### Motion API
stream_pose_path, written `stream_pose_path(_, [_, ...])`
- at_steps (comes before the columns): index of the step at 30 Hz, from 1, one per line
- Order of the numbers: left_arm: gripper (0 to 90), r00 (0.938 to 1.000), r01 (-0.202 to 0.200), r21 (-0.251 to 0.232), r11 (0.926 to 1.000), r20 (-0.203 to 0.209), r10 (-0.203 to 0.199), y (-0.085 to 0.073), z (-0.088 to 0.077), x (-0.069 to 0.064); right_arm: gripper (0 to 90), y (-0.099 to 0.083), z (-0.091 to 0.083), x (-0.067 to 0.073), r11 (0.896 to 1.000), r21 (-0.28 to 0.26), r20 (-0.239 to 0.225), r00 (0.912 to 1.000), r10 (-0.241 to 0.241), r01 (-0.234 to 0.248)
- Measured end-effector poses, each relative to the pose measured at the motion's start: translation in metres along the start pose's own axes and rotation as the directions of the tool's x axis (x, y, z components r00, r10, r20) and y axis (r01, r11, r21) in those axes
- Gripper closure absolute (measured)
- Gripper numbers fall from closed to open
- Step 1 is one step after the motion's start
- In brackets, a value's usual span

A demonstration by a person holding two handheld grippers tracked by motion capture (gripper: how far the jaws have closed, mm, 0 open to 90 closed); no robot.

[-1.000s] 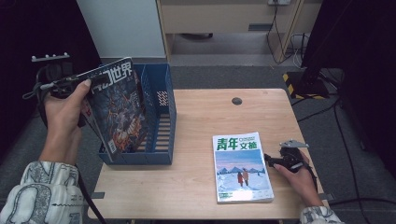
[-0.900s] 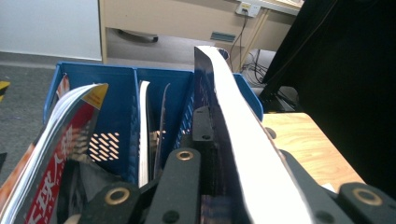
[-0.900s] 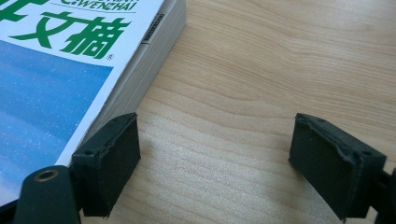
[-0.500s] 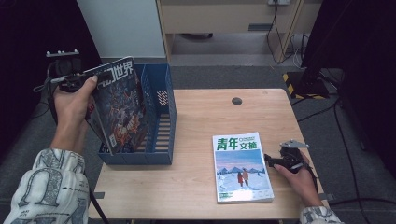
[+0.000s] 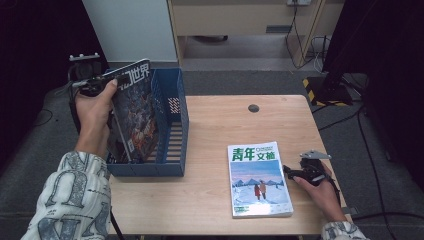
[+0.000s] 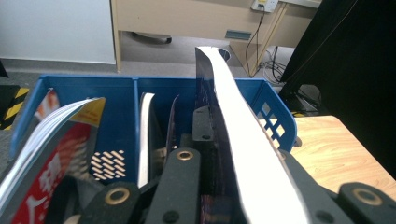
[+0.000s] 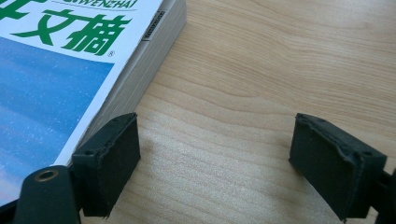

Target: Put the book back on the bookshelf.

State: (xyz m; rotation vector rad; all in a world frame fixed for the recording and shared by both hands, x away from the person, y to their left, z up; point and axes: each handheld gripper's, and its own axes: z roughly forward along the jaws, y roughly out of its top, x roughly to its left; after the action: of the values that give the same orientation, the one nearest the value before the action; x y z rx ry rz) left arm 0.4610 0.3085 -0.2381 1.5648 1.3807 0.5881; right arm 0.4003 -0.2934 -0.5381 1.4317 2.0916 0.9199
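table (image 5: 215, 200) fills the centre of our high view. blue rack (image 5: 172, 130) at left-centre, with the dark magazine (image 5: 132, 115) standing upright over its near bay. left gripper (image 5: 92, 86), upper left, pinched tight on the magazine's top edge (image 6: 233, 116). book (image 5: 259, 179) flat at lower right; right gripper (image 5: 290, 172) just beside it, jaws wide, nothing between.

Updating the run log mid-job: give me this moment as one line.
left tool: shut on dark magazine | magazine: over blue file rack | right tool: open, on table beside green-titled magazine
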Motion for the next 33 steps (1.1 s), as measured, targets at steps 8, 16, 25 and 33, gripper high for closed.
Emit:
stream_pose_path(8, [82.2,1.0000,-0.001,-0.003,1.0000,0.002,0.001,-0.006,0.014,-0.003,16.2,0.000,0.000,0.000,1.000,-0.001,-0.001,1.0000,-0.003,0.003])
stream_pose_path(16, [82.1,0.9998,0.006,-0.017,0.9998,0.019,-0.005,-0.012,0.020,0.000,16.3,0.000,0.000,0.000,1.000,-0.001,-0.001,1.0000,-0.004,0.004])
stream_pose_path(25, [81.9,0.9995,0.025,-0.065,0.9976,0.021,-0.023,-0.024,0.026,0.002,16.5,0.000,0.000,0.000,1.000,-0.001,-0.003,1.0000,-0.008,0.008])
stream_pose_path(33, [82.0,0.9999,0.005,-0.083,0.9965,0.010,-0.004,-0.026,0.028,-0.004,16.4,-0.001,0.000,0.000,1.000,-0.001,-0.002,1.0000,-0.006,0.006])
